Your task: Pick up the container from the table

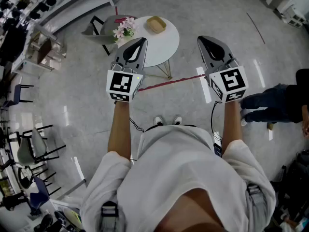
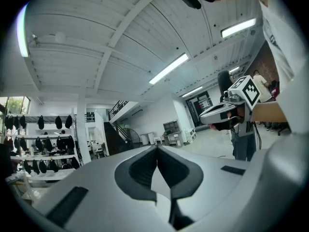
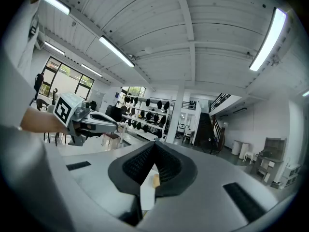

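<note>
A tan, shallow container [image 1: 156, 24] sits on the far side of a round white table [image 1: 164, 47], next to a small bunch of pink flowers [image 1: 124, 29]. I hold both grippers level, in the air, on the near side of the table and apart from it. My left gripper [image 1: 141, 40] is shut and holds nothing; its jaws meet at the tip [image 2: 157, 148]. My right gripper [image 1: 202, 37] is likewise shut and holds nothing [image 3: 155, 144]. Below its closed jaws, a sliver of the tan container [image 3: 155, 180] shows in the right gripper view.
A grey chair [image 1: 104, 30] stands left of the table. A red line [image 1: 169, 82] crosses the floor before the table. Another person in dark clothes [image 1: 275, 103] stands at the right. Chairs [image 1: 34, 146] and racks line the left side.
</note>
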A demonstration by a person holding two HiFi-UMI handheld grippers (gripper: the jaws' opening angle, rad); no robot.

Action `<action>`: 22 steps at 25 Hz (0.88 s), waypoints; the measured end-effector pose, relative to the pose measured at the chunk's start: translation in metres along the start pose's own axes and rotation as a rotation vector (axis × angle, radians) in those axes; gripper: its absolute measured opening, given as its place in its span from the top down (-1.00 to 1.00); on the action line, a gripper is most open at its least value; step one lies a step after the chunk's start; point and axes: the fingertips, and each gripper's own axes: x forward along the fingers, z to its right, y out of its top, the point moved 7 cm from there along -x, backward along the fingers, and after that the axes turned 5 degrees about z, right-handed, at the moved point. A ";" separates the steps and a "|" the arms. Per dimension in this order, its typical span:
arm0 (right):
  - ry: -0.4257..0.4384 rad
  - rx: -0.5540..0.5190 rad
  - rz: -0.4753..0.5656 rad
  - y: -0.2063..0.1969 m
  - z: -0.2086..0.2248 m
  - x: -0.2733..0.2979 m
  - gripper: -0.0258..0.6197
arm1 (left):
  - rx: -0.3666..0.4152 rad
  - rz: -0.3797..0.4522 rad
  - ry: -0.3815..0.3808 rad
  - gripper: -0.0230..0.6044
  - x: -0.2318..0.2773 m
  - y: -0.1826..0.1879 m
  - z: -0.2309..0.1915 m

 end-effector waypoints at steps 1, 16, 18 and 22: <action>-0.001 0.002 0.001 -0.002 0.004 -0.002 0.88 | -0.001 -0.001 0.000 0.87 0.002 0.000 0.004; 0.063 0.078 0.006 -0.047 0.049 0.025 0.88 | -0.016 -0.045 0.027 0.87 0.051 -0.025 0.007; 0.063 0.081 -0.003 -0.054 0.054 0.043 0.88 | -0.016 -0.045 0.027 0.87 0.062 -0.034 -0.005; 0.079 0.078 -0.005 -0.068 0.062 0.098 0.88 | -0.024 -0.046 0.028 0.87 0.092 -0.063 -0.045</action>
